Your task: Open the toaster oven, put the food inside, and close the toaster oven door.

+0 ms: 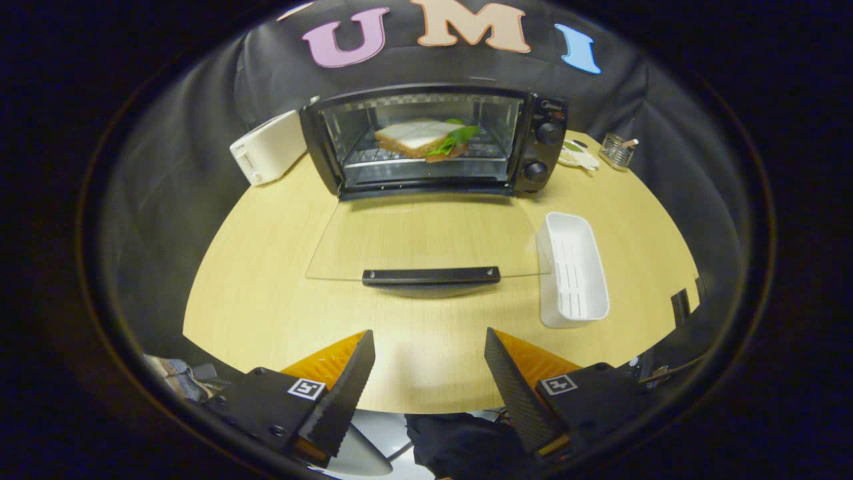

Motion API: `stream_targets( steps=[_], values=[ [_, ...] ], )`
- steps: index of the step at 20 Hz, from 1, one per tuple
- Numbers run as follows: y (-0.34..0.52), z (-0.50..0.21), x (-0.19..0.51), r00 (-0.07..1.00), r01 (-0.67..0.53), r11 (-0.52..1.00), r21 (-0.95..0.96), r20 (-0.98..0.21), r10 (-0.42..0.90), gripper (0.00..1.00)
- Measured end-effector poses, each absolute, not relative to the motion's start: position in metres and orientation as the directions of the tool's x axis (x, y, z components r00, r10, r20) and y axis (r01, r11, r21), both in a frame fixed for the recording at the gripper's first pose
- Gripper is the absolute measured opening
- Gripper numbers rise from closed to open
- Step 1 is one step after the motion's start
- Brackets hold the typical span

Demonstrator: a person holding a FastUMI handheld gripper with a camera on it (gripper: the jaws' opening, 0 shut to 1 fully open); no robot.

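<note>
A black toaster oven stands at the far side of the wooden table. Its glass door lies folded down flat toward me, with the black handle at its near edge. Inside, on the wire rack, rests a sandwich of white bread with green leaves sticking out. My gripper is open over the table's near edge, nothing between its fingers. The door handle lies well beyond the fingertips.
A white rectangular tray lies to the right of the open door. A white toaster stands left of the oven. Behind the oven on the right are a small plate and a wire holder.
</note>
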State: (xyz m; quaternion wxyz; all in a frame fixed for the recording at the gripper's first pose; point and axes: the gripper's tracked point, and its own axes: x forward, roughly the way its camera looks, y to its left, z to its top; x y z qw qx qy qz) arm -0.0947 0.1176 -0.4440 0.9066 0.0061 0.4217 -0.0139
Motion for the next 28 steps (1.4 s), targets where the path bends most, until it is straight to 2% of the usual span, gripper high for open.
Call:
stream_targets(
  steps=[2, 10, 15, 28],
  values=[
    [0.122, -0.458, -0.092, 0.621, -0.004, 1.000, -0.003, -0.784, 0.001, 1.00],
    [0.130, -0.472, -0.046, 0.644, -0.046, 0.999, -0.007, -0.764, 0.025, 1.00],
    [0.121, -0.475, -0.039, 0.618, -0.060, 0.996, -0.069, -0.786, -0.017, 0.99],
    [0.116, -0.382, -0.011, 0.774, -0.017, 0.993, -0.117, -0.630, -0.062, 0.98]
  ],
)
